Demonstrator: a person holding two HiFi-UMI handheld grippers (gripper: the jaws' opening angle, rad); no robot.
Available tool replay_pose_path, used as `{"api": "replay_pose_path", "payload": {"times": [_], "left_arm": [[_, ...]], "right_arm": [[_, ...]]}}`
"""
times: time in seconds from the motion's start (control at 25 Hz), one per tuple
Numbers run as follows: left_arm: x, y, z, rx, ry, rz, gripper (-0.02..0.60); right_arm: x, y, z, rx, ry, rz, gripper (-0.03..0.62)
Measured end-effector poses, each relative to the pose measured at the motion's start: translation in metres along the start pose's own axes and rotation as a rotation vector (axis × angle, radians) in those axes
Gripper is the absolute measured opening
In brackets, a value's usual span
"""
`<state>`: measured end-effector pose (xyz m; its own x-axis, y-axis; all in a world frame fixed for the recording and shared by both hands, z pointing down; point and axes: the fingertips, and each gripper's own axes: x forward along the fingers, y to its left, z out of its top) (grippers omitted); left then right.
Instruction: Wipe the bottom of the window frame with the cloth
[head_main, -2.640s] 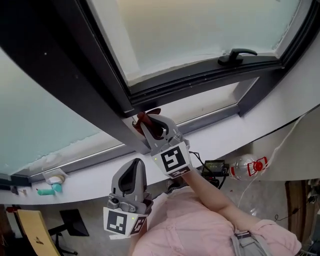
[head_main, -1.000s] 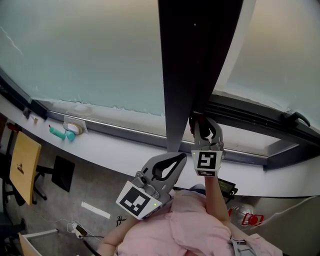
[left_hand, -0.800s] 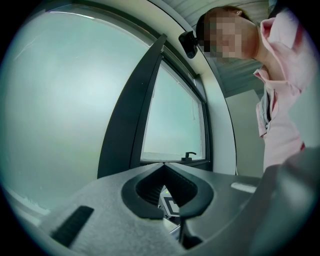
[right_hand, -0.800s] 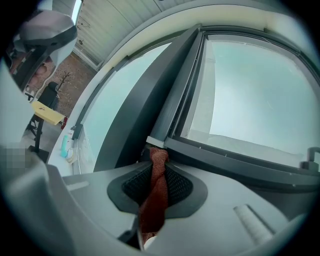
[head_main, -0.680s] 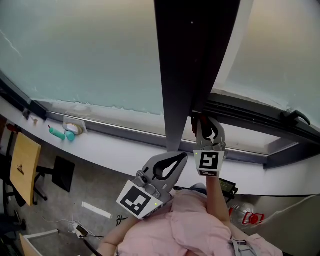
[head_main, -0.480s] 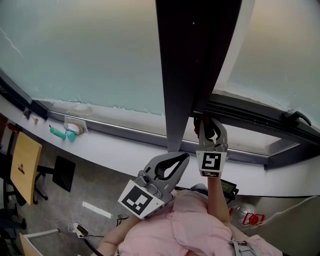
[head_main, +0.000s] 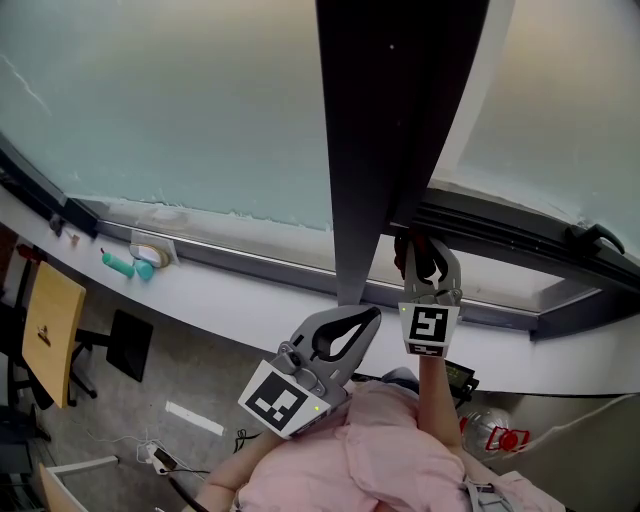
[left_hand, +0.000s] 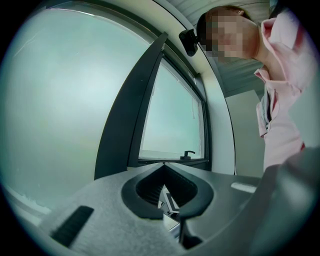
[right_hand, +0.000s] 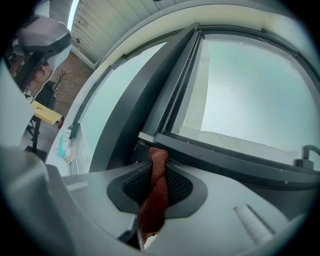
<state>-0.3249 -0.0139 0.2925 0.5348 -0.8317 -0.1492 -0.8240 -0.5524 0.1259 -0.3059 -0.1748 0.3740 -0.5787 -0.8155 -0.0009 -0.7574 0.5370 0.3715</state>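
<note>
The left gripper (left_hand: 163, 165) fills the lower half of the picture, its 2 grey jaws meeting at the tips with nothing between them; behind the tips they bow apart around a dark ribbed hollow. Beyond the tips stands the dark window frame (left_hand: 127, 112), a broad upright leaning to the right. A frosted pane (left_hand: 60, 95) lies to its left and a smaller pane (left_hand: 172, 115) to its right. A black handle (left_hand: 187, 153) sits on the bottom rail (left_hand: 150, 161) of the smaller pane. At the right edge is a person's pink shirt (left_hand: 282, 95), with a small black camera (left_hand: 189, 41) higher up.
</note>
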Motion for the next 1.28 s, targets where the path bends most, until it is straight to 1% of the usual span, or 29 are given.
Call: {"api": "replay_pose_path", "payload": {"times": [0.48, 0.56, 0.68, 0.84, 1.04, 1.2, 1.28], "left_arm": [[-0.001, -0.003, -0.001, -0.020, 0.005, -0.008, -0.003], [-0.002, -0.004, -0.004, -0.019, 0.016, -0.014, -0.003], [-0.006, -0.005, -0.015, -0.004, 0.065, -0.031, -0.003], [-0.006, -0.007, -0.017, -0.004, 0.074, -0.040, -0.003], [-0.005, -0.012, -0.018, -0.004, 0.071, -0.050, -0.003], [-0.001, -0.021, -0.021, -0.012, 0.077, -0.055, -0.003], [0.003, -0.028, -0.022, -0.016, 0.078, -0.060, -0.003]], "right_arm": [[-0.008, -0.016, -0.005, 0.010, 0.015, -0.044, 0.066], [-0.010, -0.020, -0.006, 0.012, 0.019, -0.059, 0.066], [-0.014, -0.028, -0.009, 0.011, 0.035, -0.087, 0.066], [-0.020, -0.042, -0.011, 0.013, 0.035, -0.120, 0.066], [-0.026, -0.055, -0.017, 0.026, 0.059, -0.148, 0.066], [-0.033, -0.067, -0.021, 0.006, 0.074, -0.164, 0.066], [-0.035, -0.070, -0.021, -0.010, 0.071, -0.158, 0.066]]}}
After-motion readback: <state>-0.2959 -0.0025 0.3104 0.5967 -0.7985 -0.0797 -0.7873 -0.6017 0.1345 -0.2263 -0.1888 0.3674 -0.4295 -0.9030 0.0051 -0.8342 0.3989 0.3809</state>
